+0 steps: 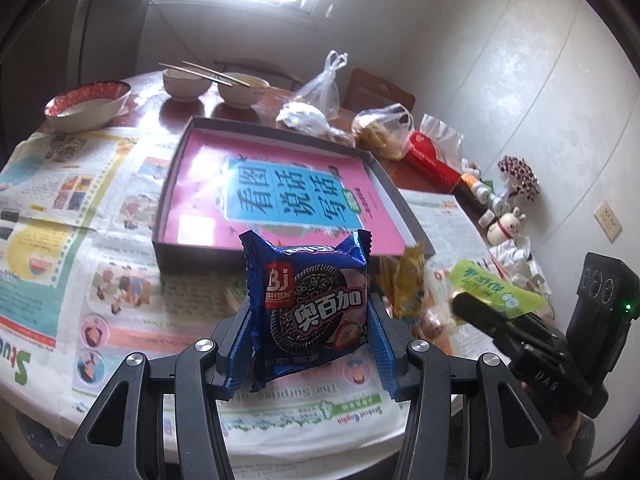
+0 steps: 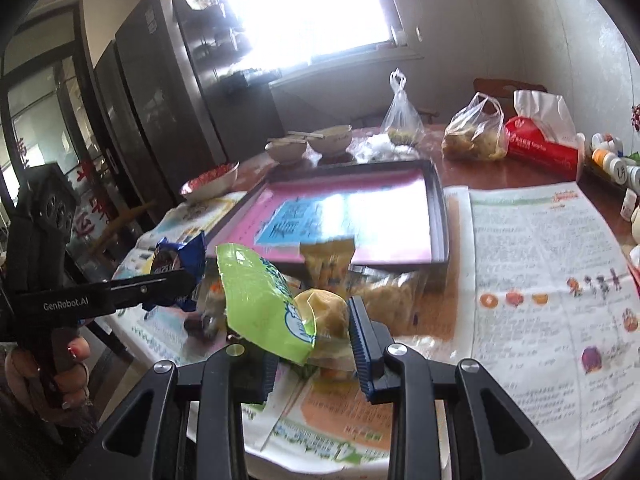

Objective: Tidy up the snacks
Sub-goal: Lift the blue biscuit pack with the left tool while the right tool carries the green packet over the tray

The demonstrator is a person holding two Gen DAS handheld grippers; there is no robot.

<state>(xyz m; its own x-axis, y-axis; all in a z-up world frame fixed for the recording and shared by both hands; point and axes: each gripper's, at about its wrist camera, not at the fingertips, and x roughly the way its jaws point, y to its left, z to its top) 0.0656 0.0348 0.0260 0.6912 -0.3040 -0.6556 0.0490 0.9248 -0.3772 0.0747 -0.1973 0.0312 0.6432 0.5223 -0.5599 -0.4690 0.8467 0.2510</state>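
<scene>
The left gripper (image 1: 308, 316) pinches a blue cookie pack (image 1: 310, 304) upright, lifted just in front of the tray's (image 1: 280, 128) near wall. The right gripper (image 2: 312, 340) pinches a green packet (image 2: 264, 304), also short of the tray, to the cookie pack's right. A yellow packet (image 1: 404, 280) lies against the tray's near right corner. Inside the tray only a pink book (image 1: 280, 192) shows, leaving its floor open. Behind the tray stand bowls (image 1: 188, 84) and plastic bags (image 1: 320, 100). Only the right view shows the hand (image 2: 68, 372) holding the left gripper, and clear bags of snacks (image 2: 384, 292) before the tray.
</scene>
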